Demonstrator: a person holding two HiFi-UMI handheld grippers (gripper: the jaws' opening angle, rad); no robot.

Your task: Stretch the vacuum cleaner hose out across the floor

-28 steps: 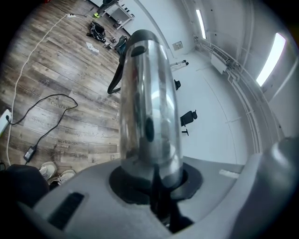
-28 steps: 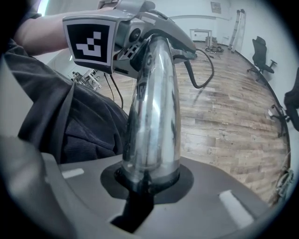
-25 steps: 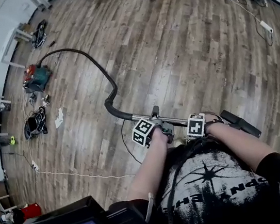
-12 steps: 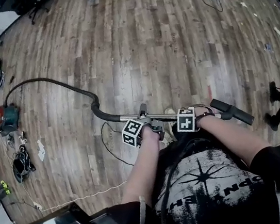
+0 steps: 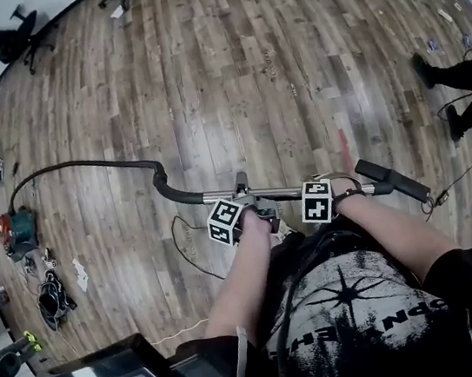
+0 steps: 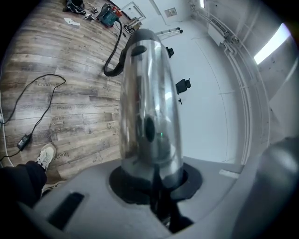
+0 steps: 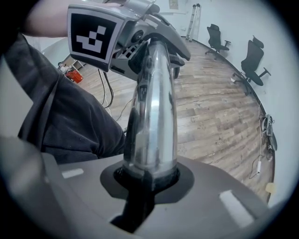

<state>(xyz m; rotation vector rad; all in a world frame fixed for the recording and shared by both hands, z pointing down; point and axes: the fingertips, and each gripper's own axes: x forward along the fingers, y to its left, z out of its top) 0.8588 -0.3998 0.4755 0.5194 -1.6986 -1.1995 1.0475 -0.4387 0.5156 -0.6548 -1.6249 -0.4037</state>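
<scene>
Stretch step under way. Left gripper [image 5: 259, 216] and right gripper [image 5: 335, 189] are both clamped, jaws narrow, on the metal wand [image 5: 282, 192]. The hose [image 5: 92, 167] runs left along the floor [image 5: 271, 72], curved, to the vacuum cleaner [image 5: 19, 231]. Next likely: keep 2 grips firm and pull away until the curve straightens.

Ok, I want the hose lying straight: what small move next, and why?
Probably pull the metal tube away from the vacuum cleaner, rightward in the head view: the left gripper and right gripper clamp it, and the hose bows with a kink beside the tube.
</scene>
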